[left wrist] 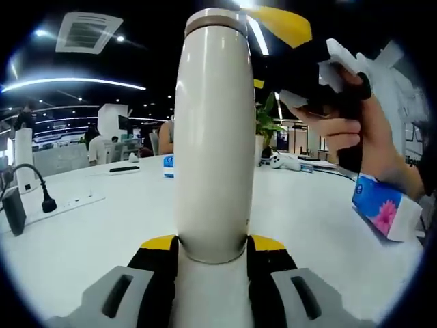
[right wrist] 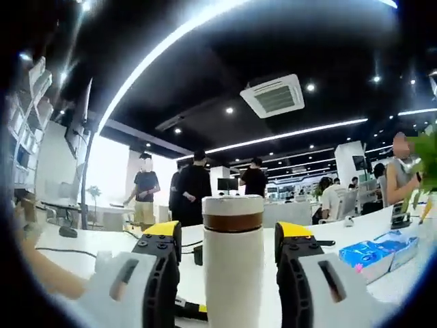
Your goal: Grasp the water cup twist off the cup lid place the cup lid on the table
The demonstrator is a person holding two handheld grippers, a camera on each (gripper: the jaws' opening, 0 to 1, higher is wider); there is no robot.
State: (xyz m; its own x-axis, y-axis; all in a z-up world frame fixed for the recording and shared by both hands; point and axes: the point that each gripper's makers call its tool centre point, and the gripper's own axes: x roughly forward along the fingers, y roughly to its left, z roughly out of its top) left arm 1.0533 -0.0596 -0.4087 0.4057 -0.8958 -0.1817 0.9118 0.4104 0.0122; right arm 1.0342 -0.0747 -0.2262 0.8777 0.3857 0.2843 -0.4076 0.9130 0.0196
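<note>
**benchrat:** So where are we in this one? Looks like the grasp part is sorted. In the left gripper view the left gripper (left wrist: pixel 212 251) has its jaws clamped on the bottom of the water cup (left wrist: pixel 214 137), a tall cream bottle held upright over the white table (left wrist: pixel 89 232). Yellow-tipped black pads are pressed to both sides of it.

**torque_tom:** Yeah, and the twist hasn't started, I'd say. The right gripper view shows the right gripper (right wrist: pixel 229 254) lined up on the top end, one jaw either side of the cup lid (right wrist: pixel 233 203), with a clear gap on both sides. So it's spread wide, not gripping anything. Lid looks fully seated, brown band right under it.

**benchrat:** So next move is close on the lid, square and level, then rotate while the left one holds the body firm. If the lower grip is soft the whole cup may just spin.

**torque_tom:** Agreed. After that it needs a free bit of table for the lid. There's a blue tissue pack (left wrist: pixel 384 213) with a pink flower off to one side and a power strip (left wrist: pixel 65 203) on the other.

**benchrat:** Any branding on the cup?

**torque_tom:** None I can see, it's plain. The tissue pack has print but it's too small to read.
</note>
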